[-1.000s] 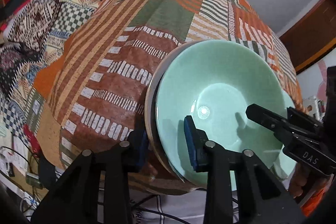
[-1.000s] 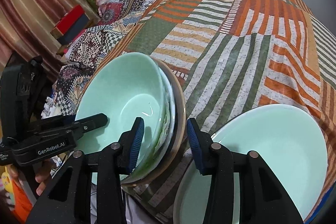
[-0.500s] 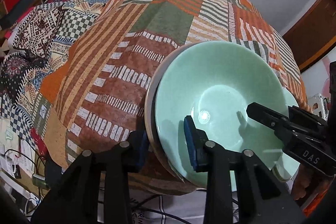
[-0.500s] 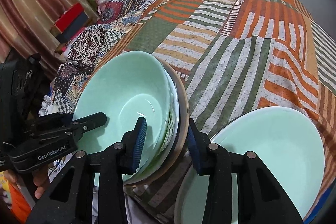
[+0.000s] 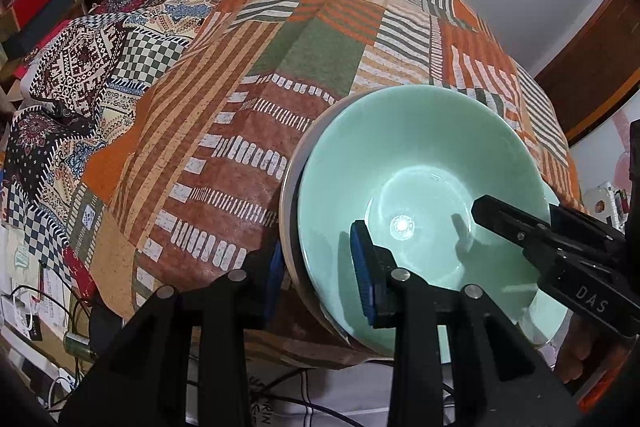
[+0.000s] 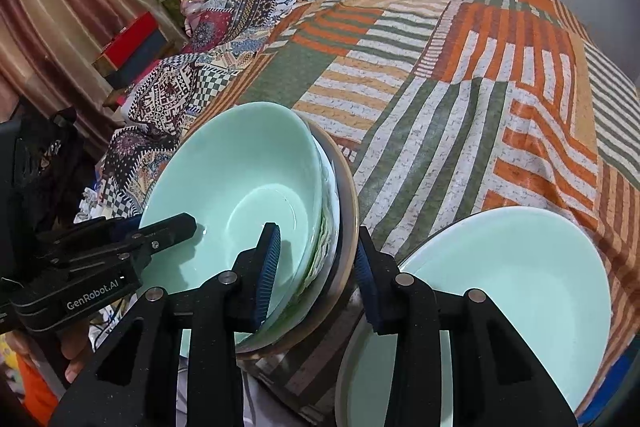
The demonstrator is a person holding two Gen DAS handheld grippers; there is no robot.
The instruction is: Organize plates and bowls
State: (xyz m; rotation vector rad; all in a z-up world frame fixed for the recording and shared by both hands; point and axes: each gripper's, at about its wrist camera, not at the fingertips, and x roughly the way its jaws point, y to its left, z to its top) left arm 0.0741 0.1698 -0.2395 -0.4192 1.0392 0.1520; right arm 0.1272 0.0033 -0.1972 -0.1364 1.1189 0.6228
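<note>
A pale green bowl tops a stack of dishes, with a brown-rimmed plate at the bottom, at the near edge of the table. My left gripper is shut on the stack's left rim, one pad inside the bowl and one outside the plate. From the opposite side my right gripper is shut on the right rim in the same way. Each gripper shows in the other's view, the right gripper and the left gripper. A second pale green dish lies just right of the stack.
A striped patchwork cloth covers the table. A patterned blanket and boxes lie to the left, and cables run on the floor below. A person's fingers hold the left gripper's handle.
The right gripper's jaws have narrowed a little onto the stack's rim. Both views have tipped slightly, while the stack keeps its place between the fingers.
</note>
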